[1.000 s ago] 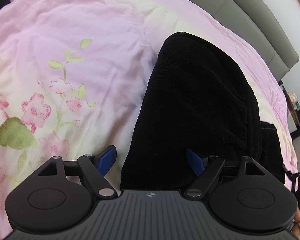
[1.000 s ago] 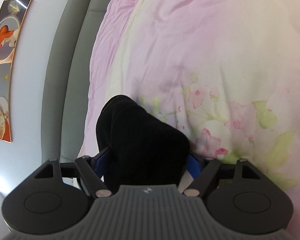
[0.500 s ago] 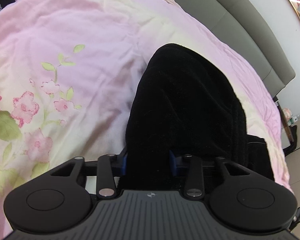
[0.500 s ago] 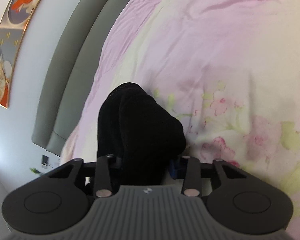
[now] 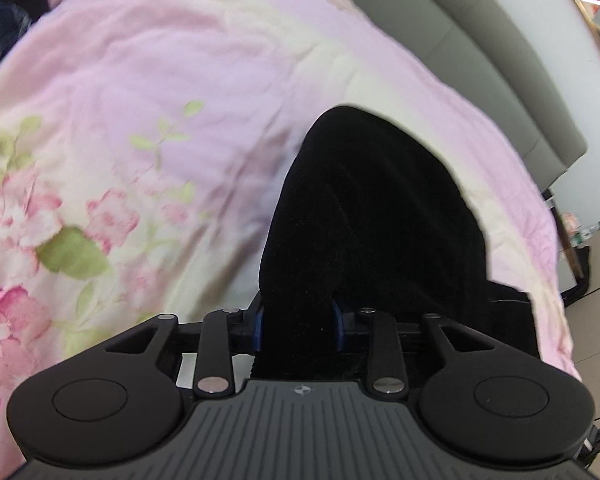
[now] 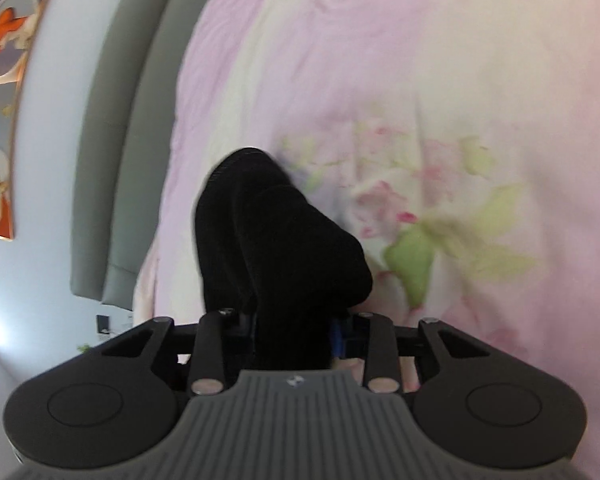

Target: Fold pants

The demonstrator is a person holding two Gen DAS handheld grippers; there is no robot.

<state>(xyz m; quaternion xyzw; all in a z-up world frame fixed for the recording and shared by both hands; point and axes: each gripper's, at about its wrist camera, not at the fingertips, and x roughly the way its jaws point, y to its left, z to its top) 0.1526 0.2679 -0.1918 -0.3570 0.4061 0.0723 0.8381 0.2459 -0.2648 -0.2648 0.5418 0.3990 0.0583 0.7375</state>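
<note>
The black pants [image 5: 372, 216] lie on the bed, bunched into a dark mound on the quilt [image 5: 148, 92], and I have hold of them at two places. In the left wrist view the cloth runs from a rounded far edge straight back into my left gripper [image 5: 298, 328]; its jaws have just been closing and now pinch a fold of the black fabric, which fills the narrow gap between the blue pads [image 5: 259, 326]. A further flap of the pants spreads out to the right of that gripper, toward the edge of the bed.

In the right wrist view the pants [image 6: 276, 236] rise as a humped, doubled-over mass and drop down into my right gripper [image 6: 296, 334]. Its jaws have likewise just been closing and are clamped on the cloth; only the blue pad on the right side shows beside the fabric, the other being hidden by it.

The quilt under the pants is pale pink and cream, creased, printed with pink flowers and green leaves [image 6: 412, 256]. Beyond the bed's long edge stands a grey padded headboard [image 6: 112, 152], and behind it a pale wall with a framed picture [image 6: 0, 92] in orange and gold tones. Past the foot corner in the left view a strip of floor [image 5: 596, 276] shows, with small items too blurred to make out.
</note>
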